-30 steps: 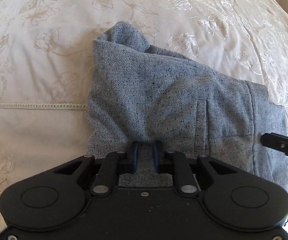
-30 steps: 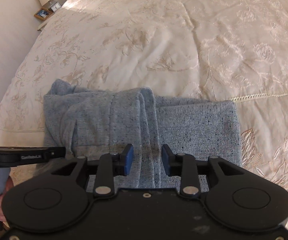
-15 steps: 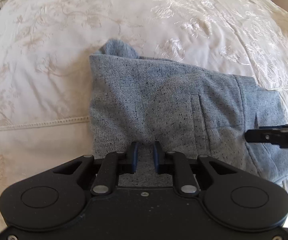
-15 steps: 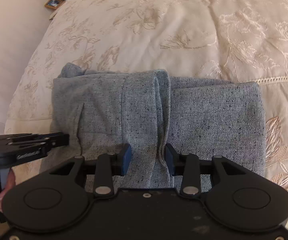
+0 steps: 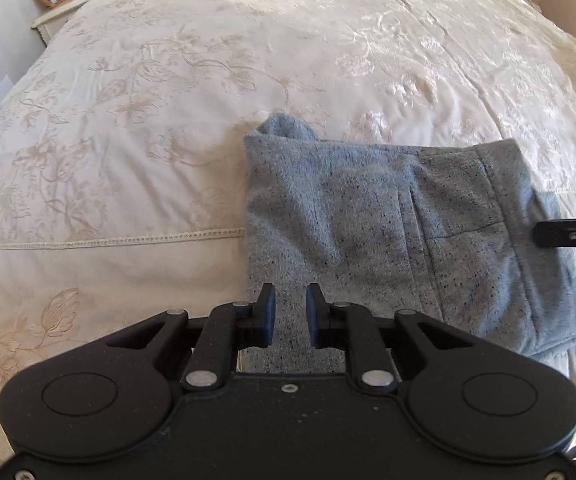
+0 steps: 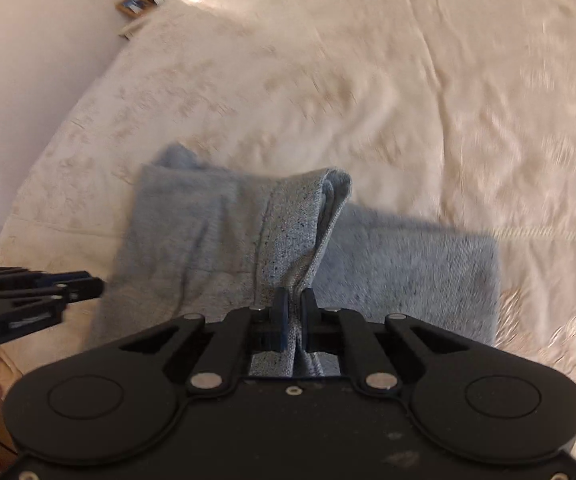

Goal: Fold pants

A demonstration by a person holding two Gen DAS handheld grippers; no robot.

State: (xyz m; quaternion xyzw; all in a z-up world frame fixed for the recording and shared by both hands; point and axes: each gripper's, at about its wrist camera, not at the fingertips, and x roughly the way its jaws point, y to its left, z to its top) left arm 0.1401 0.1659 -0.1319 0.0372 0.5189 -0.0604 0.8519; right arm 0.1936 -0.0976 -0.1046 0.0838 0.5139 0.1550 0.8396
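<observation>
Grey speckled pants [image 5: 368, 232] lie folded into a thick stack on a cream embroidered bedspread [image 5: 167, 120]. My left gripper [image 5: 291, 304] is open, its jaws apart over the stack's near edge, holding nothing. My right gripper [image 6: 292, 304] is shut on the waistband fold of the pants [image 6: 288, 232] and lifts that edge into a ridge. The right gripper's tip [image 5: 568, 234] shows at the right edge of the left wrist view. The left gripper [image 6: 27, 296] shows at the left in the right wrist view.
A nightstand [image 5: 59, 4] with photo frames and a lamp stands beyond the bed's far left corner. A pale wall [image 6: 19, 80] runs along the bed's left side. The bedspread stretches far beyond the pants.
My left gripper has let go of the pants' edge, opened and pulled back. My right gripper has closed on the waistband fold and raised it.
</observation>
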